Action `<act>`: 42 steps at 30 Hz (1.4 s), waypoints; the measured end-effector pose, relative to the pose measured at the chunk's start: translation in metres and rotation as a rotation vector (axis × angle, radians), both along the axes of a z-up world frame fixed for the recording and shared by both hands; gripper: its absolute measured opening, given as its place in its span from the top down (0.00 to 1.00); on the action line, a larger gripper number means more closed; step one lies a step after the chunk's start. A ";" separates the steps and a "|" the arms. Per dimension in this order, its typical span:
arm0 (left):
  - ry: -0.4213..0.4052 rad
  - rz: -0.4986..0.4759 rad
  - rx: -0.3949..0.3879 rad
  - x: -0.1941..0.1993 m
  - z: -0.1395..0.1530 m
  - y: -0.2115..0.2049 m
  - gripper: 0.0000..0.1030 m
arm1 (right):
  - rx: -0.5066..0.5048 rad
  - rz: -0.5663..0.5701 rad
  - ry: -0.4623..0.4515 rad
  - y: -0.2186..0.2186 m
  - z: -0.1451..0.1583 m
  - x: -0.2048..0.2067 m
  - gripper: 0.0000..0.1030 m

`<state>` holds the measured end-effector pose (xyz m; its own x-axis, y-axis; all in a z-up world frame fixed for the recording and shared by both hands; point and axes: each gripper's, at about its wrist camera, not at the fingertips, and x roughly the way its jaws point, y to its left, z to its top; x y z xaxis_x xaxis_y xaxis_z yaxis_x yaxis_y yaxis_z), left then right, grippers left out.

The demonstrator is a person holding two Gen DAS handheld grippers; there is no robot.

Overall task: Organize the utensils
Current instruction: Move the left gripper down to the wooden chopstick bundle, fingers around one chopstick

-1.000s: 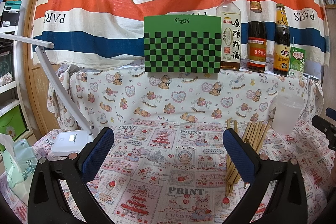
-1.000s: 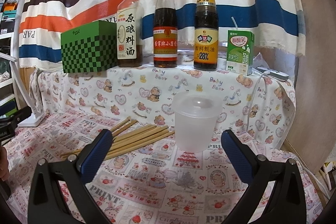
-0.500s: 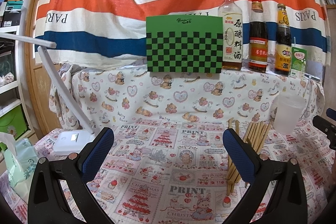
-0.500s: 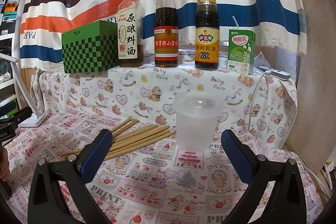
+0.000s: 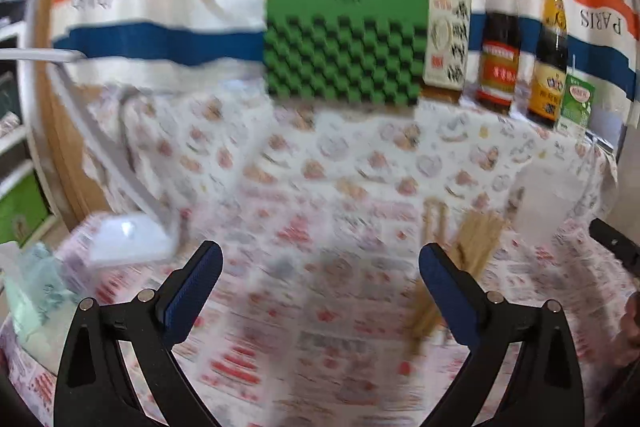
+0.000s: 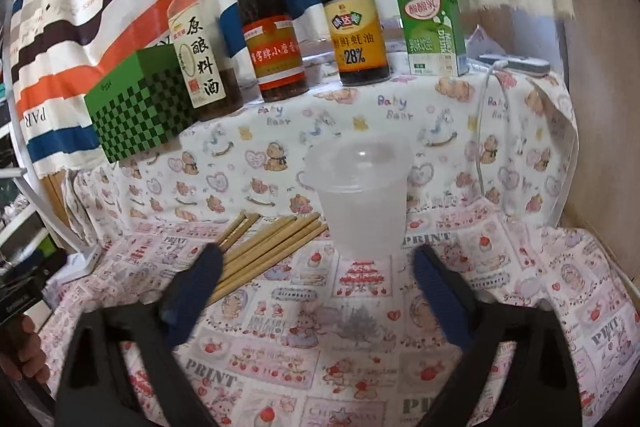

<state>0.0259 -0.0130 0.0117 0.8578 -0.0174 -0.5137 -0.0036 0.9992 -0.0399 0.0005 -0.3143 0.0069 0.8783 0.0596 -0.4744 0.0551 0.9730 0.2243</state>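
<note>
Closing now, the right gripper narrows its empty jaws toward the cup at mid-tablecloth, chopsticks touching its left side (a grasp looks imminent); the left gripper, open and empty, has swung, blurring its view.

A cup is set upright on the table, with the chopsticks laid flat just to its left, toward the rear edge. On the raised shelf behind, a box, three bottles and a carton are lined up left to right. A lamp base is placed near the table's left edge.
</note>
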 end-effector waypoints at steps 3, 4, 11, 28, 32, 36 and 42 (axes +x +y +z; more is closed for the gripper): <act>0.043 -0.011 0.122 0.015 0.005 -0.028 0.18 | 0.006 -0.048 -0.004 -0.003 0.001 -0.004 0.57; 0.047 -0.013 0.146 0.019 0.006 -0.037 0.20 | 0.011 -0.064 -0.004 -0.005 0.001 -0.005 0.65; 0.170 0.018 -0.032 0.064 0.008 -0.051 0.49 | -0.063 -0.116 -0.011 -0.009 0.004 -0.005 0.86; 0.393 -0.162 -0.085 0.080 -0.047 -0.055 0.14 | -0.052 0.016 0.173 -0.006 -0.013 0.015 0.75; 0.395 -0.200 -0.016 0.078 -0.050 -0.065 0.14 | -0.079 0.016 0.190 -0.004 -0.018 0.017 0.70; 0.390 -0.186 -0.048 0.079 -0.052 -0.061 0.14 | -0.077 0.028 0.200 -0.002 -0.021 0.018 0.70; 0.473 -0.173 -0.072 0.093 -0.067 -0.048 0.45 | -0.065 0.082 0.207 0.004 -0.023 0.019 0.78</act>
<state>0.1186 -0.0606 -0.0549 0.5130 -0.1880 -0.8375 0.1274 0.9816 -0.1423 0.0194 -0.3102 -0.0156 0.7553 0.0906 -0.6491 0.0132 0.9881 0.1533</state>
